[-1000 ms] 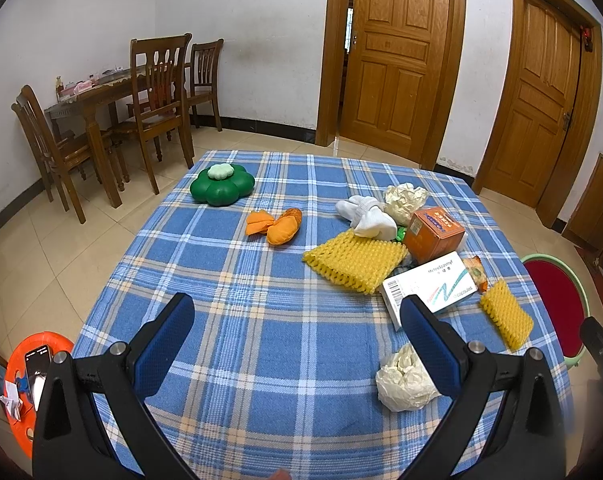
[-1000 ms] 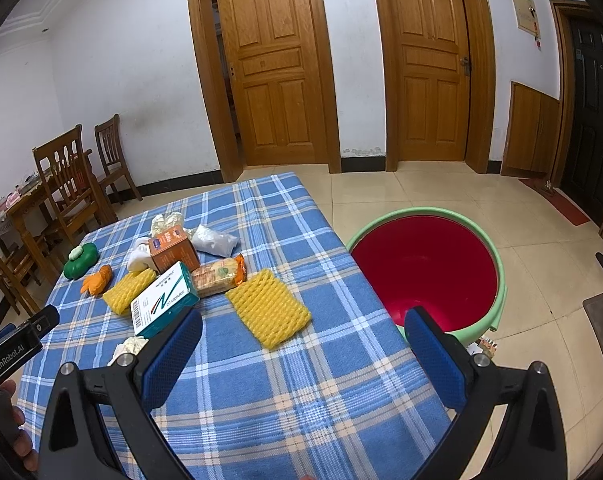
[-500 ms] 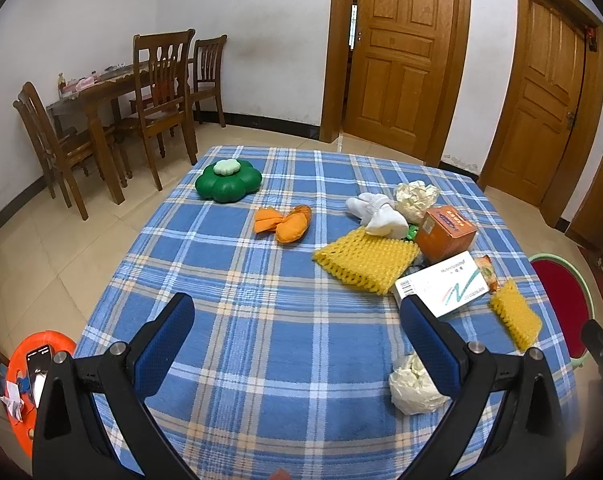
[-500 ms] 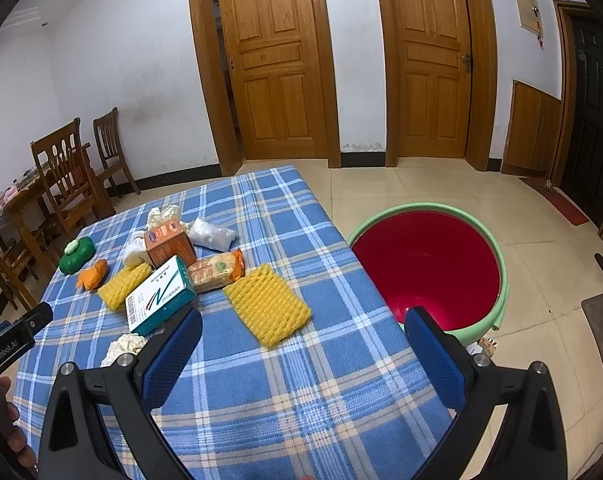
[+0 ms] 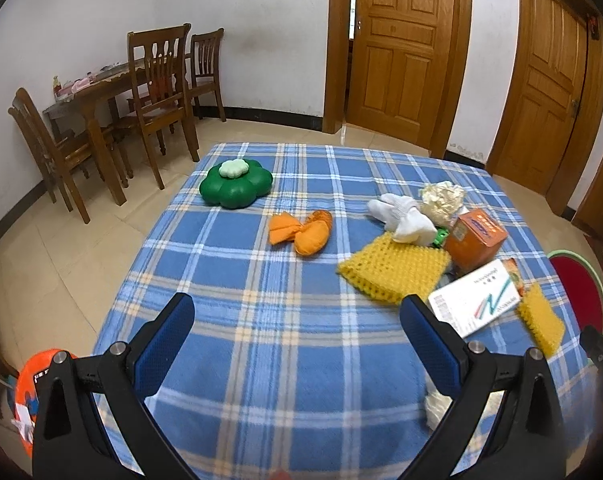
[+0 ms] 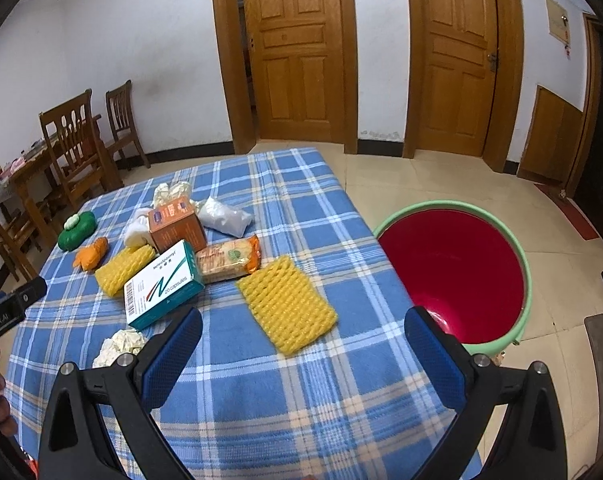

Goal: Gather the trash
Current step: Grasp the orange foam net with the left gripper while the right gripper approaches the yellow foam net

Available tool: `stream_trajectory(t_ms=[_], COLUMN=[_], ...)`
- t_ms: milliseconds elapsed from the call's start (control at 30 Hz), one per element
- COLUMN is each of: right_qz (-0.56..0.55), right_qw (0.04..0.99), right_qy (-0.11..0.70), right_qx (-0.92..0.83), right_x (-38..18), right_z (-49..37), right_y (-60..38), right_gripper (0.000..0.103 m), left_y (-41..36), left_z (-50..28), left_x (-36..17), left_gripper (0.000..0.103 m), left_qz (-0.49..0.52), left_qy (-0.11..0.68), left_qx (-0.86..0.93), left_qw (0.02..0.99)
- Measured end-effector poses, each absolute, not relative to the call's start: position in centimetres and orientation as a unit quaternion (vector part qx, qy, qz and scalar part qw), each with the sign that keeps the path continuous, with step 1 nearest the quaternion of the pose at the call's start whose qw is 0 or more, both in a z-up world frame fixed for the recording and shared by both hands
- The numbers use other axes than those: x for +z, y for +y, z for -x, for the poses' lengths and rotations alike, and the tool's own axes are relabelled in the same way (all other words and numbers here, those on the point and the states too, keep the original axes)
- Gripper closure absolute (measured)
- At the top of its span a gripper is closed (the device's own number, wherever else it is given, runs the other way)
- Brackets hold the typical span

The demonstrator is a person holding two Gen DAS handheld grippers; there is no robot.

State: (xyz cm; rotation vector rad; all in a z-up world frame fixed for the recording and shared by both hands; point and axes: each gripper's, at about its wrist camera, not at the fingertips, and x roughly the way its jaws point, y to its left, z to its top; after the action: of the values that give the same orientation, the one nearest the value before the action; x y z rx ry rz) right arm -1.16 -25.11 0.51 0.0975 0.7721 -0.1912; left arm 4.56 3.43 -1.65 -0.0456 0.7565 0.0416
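Note:
Trash lies on a blue plaid table (image 5: pixel 285 320): a yellow foam net (image 6: pixel 287 305), a white and teal capsule box (image 6: pixel 163 284), a cracker pack (image 6: pixel 228 258), an orange box (image 6: pixel 175 226), a second yellow net (image 5: pixel 395 271) and crumpled paper (image 6: pixel 121 345). A red bin with a green rim (image 6: pixel 455 268) stands on the floor right of the table. My right gripper (image 6: pixel 301 354) is open and empty, above the table's near edge just short of the yellow net. My left gripper (image 5: pixel 297 338) is open and empty over bare cloth.
A green flower-shaped case (image 5: pixel 236 184), an orange cloth toy (image 5: pixel 303 232) and white socks (image 5: pixel 405 216) lie further back. A wooden dining table with chairs (image 5: pixel 141 92) stands at the far left. An orange bucket (image 5: pixel 29 384) sits on the floor by the left gripper.
Both grippers have drawn back and risen a little, so the table items look further away. Their jaws stay open. Nothing on the table has moved.

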Motion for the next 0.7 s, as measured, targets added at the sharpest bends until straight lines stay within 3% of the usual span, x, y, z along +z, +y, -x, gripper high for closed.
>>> stream_trajectory(t_ms=[600, 700], right_qz=[-0.039, -0.038], right_qw=[0.890, 0.888], right_qy=[0.442, 0.446], right_qx=[-0.104, -0.107], right_x=[-2.6, -3.0], right_z=[-3.5, -4.0], right_y=[-24.9, -24.9], right_gripper=[0.000, 0.000], left_y=[4.6, 4.3], left_z=[-14.0, -15.5], left_x=[-4.6, -5.2], left_gripper=[0.002, 0.008], left_qz=[-0.003, -0.015], left_qy=[0.422, 0.427], left_qx=[-0.005, -0.014], left_qw=[0.906, 0.904])
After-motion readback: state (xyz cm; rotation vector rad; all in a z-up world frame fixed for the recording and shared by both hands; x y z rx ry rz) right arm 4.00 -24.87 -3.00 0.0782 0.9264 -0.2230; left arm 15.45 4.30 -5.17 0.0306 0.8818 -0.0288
